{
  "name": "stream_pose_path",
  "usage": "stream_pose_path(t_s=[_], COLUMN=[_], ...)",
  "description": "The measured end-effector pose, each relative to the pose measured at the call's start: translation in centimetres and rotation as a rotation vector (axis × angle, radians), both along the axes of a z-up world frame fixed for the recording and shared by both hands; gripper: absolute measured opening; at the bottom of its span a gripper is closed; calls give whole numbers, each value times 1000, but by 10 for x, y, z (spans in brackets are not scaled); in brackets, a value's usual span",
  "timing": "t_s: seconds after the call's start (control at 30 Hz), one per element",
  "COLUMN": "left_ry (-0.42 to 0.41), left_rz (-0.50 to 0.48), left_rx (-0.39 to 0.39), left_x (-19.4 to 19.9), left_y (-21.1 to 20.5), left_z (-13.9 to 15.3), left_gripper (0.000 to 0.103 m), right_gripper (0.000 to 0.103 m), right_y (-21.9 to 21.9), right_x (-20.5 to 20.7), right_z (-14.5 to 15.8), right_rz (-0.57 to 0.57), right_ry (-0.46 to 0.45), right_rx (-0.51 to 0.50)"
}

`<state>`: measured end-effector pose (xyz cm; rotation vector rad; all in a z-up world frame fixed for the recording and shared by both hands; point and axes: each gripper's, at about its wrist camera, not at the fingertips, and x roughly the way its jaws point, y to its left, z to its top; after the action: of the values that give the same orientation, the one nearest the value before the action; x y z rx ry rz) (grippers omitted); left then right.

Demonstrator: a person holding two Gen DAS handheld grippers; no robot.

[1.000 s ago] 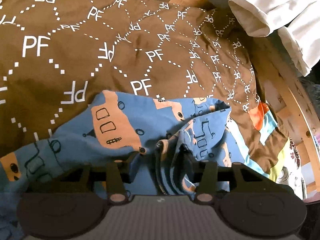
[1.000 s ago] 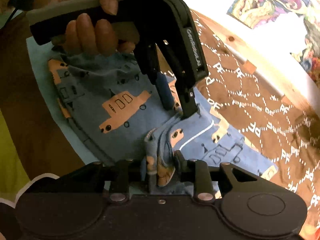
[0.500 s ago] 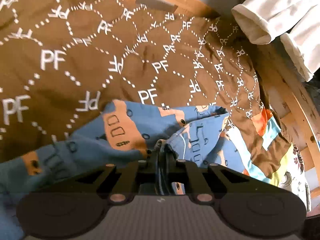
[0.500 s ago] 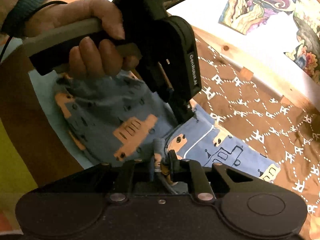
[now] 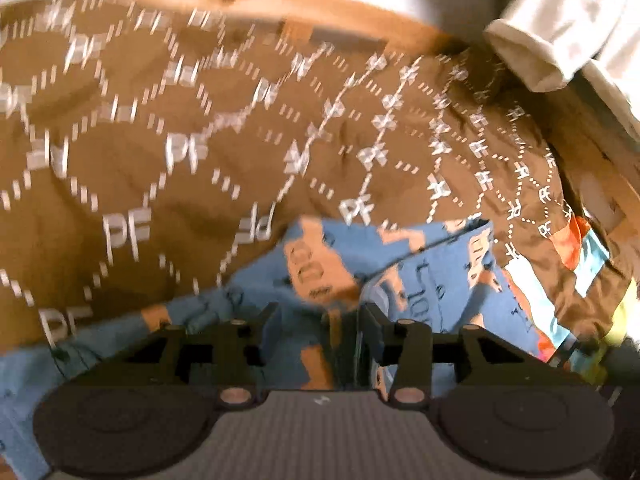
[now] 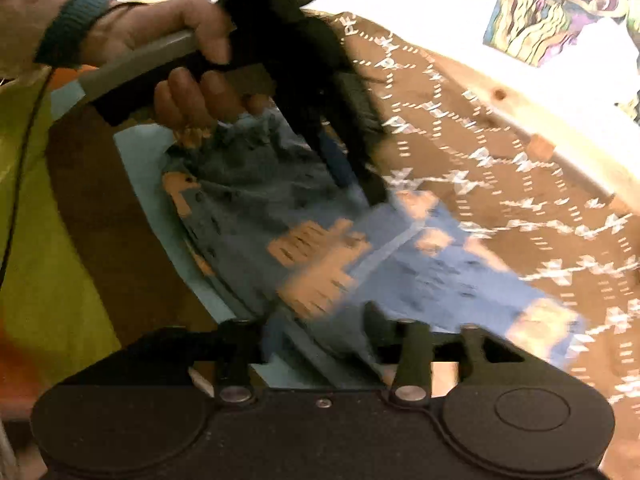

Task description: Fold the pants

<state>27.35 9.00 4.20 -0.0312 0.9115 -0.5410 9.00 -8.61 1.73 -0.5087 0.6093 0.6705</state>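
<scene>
Blue cotton pants (image 5: pixel 400 264) printed with orange vehicles lay on a brown bedspread (image 5: pixel 160 152) patterned with white dotted diamonds and the letters PF. In the left wrist view the pants filled the lower middle of the picture, their far edge ending against bare bedspread, which stretched open to the upper left. A pale wooden bed rail (image 5: pixel 240 4) bounded that spread along the top, and rolled white cloth (image 5: pixel 560 40) sat at the upper right corner. A multicoloured patchwork edge (image 5: pixel 576 256) ran down the right side just beside the pants.

In the right wrist view the pants (image 6: pixel 320 248) crossed the middle, with yellow-green fabric (image 6: pixel 52 240) at the left and open bedspread (image 6: pixel 500 168) to the right up to the wooden rail (image 6: pixel 560 148). Colourful pictures (image 6: pixel 560 12) hung on the wall behind.

The left gripper (image 5: pixel 318 320) had just been opening; its jaws stood apart with a bunched ridge of pants cloth between them, against the right-hand finger. Blur hid whether the other pad touched it. The right gripper (image 6: pixel 316 324) had likewise just been opening; its jaws stood apart, pants cloth lying between them unclamped. A hand (image 6: pixel 180 64) with a dark teal cuff held the left gripper's handle above the pants, its fingers pointing down at the cloth.
</scene>
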Motion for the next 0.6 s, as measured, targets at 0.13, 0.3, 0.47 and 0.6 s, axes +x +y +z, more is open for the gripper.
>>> stream_pose_path(t_s=[0.13, 0.3, 0.47, 0.6], left_ry=[-117, -79, -53, -30], left_rz=[-31, 38, 88, 114], left_rx=[-11, 261, 336, 339], left_x=[-16, -18, -26, -29], left_y=[-15, -49, -44, -42], left_z=[19, -9, -37, -30], left_gripper=[65, 67, 74, 79], right_gripper=[57, 57, 55, 55], right_y=[-57, -82, -96, -106], right_x=[9, 32, 10, 2], right_z=[19, 7, -23, -8], right_rz=[-56, -231, -221, -167], right_ry=[-55, -48, -38, -64], right_rx=[-106, -140, -252, -230])
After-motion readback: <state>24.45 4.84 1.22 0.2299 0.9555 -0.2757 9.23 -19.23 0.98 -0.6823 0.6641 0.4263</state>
